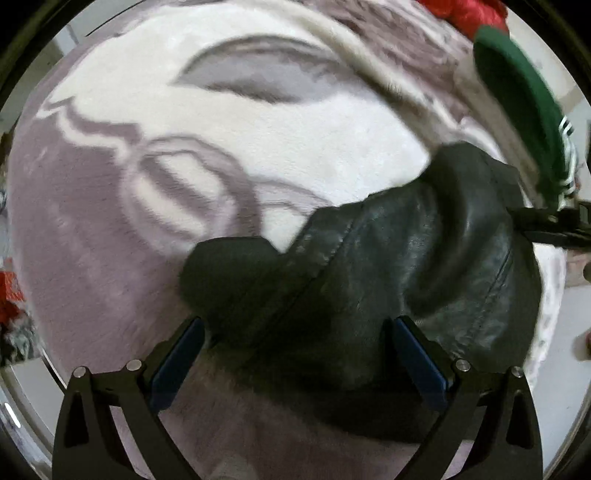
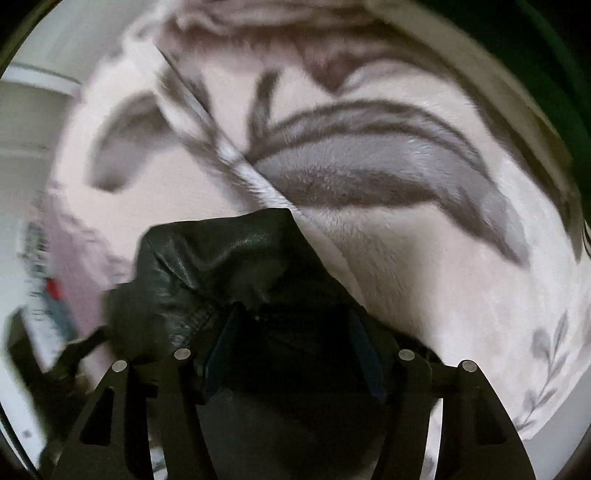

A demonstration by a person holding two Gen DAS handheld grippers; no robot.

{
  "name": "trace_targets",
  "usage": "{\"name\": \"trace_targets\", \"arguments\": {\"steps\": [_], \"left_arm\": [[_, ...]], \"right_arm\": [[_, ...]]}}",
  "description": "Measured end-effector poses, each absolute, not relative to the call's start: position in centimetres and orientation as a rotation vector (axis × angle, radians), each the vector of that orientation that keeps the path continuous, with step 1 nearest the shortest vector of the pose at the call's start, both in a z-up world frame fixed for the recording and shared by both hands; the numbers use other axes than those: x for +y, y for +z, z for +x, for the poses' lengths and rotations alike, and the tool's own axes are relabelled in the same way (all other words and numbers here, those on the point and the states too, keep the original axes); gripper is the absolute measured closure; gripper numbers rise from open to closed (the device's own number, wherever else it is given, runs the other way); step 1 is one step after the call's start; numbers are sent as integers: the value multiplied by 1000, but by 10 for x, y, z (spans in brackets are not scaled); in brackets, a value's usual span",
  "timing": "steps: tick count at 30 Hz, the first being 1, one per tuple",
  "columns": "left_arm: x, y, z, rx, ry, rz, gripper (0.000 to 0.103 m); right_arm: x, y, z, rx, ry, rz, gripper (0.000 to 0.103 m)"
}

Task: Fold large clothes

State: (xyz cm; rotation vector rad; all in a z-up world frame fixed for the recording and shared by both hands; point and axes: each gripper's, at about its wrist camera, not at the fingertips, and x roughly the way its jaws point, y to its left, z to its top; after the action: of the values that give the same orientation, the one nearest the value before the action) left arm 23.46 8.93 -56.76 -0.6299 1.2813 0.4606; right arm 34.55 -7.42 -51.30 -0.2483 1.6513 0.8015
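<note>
1. Looking down your left gripper [image 1: 295, 354], you've got both blue pads [image 1: 177, 363] spread wide, and nothing is pinched between them. The black leather jacket [image 1: 399, 273] runs under the gap, but the pads aren't pressing on it.
2. That jacket is bunched up on a plush blanket [image 1: 229, 140], white with mauve-grey leaf and swirl shapes. Most of the leather sits right of centre in the left view, with one dull, matte flap [image 1: 229, 269] poking out toward the left.
3. Your right gripper [image 2: 293, 354] is about half spread, and the jacket [image 2: 207, 266] is heaped right up against it, filling the space between the fingers. It's really dark in there, so I honestly can't tell if the pads are biting the leather or just sitting around it.
4. From the right view, the jacket's crumpled top edge sits just below a raised fold [image 2: 236, 162] in the blanket that runs diagonally across the frame.
5. You can see your right gripper's black frame [image 1: 554, 225] at the far right edge of the left view, touching the jacket's edge.
6. A dark green sleeve [image 1: 524, 103] with a striped white cuff comes in above it, top right.
7. Something red [image 1: 469, 11] sits past the blanket's top edge, too blurry to name.
</note>
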Motion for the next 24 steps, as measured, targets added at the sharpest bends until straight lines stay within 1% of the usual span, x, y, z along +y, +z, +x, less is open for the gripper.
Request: {"name": "trace_targets", "arguments": {"steps": [1, 3, 4, 6, 9, 11, 13, 14, 15, 16, 17, 19, 20, 21, 22, 23, 24], "left_arm": [[89, -558, 222, 1248, 469, -662, 0], [90, -552, 200, 1203, 476, -751, 0], [90, -555, 191, 1186, 471, -815, 0], [89, -574, 178, 1157, 425, -980, 0], [85, -614, 177, 1113, 348, -1190, 0], [88, -634, 182, 1060, 333, -1266, 0], [93, -636, 189, 997, 321, -1281, 0], [96, -637, 193, 973, 318, -1297, 0], [98, -635, 196, 932, 302, -1309, 0], [100, -633, 201, 892, 288, -1307, 4], [100, -629, 207, 858, 267, -1297, 11], [99, -624, 218, 850, 263, -1247, 28], [99, -621, 222, 841, 268, -1219, 34], [99, -620, 224, 836, 275, -1205, 47], [103, -621, 224, 825, 281, -1210, 57], [107, -623, 224, 804, 278, -1231, 62], [109, -624, 218, 789, 274, -1248, 70]], "right_arm": [[-99, -499, 346, 1618, 811, -179, 29], [-148, -487, 340, 1604, 792, -54, 25], [-175, -494, 333, 1631, 772, 25, 24], [-213, -517, 317, 1698, 763, 174, 24], [-256, -583, 282, 1824, 766, 474, 23], [-267, -618, 267, 1887, 768, 622, 23], [-265, -652, 255, 1893, 854, 856, 20], [-263, -660, 254, 1885, 876, 905, 20], [-258, -664, 254, 1867, 914, 946, 15], [-251, -666, 256, 1850, 950, 970, 11], [-246, -666, 257, 1843, 967, 977, 10], [-228, -662, 261, 1810, 1008, 960, 11], [-223, -660, 262, 1802, 1003, 956, 12], [-221, -657, 263, 1792, 993, 962, 19], [-220, -654, 265, 1777, 974, 967, 31], [-220, -651, 266, 1769, 961, 968, 35], [-219, -645, 266, 1758, 955, 961, 41]]}}
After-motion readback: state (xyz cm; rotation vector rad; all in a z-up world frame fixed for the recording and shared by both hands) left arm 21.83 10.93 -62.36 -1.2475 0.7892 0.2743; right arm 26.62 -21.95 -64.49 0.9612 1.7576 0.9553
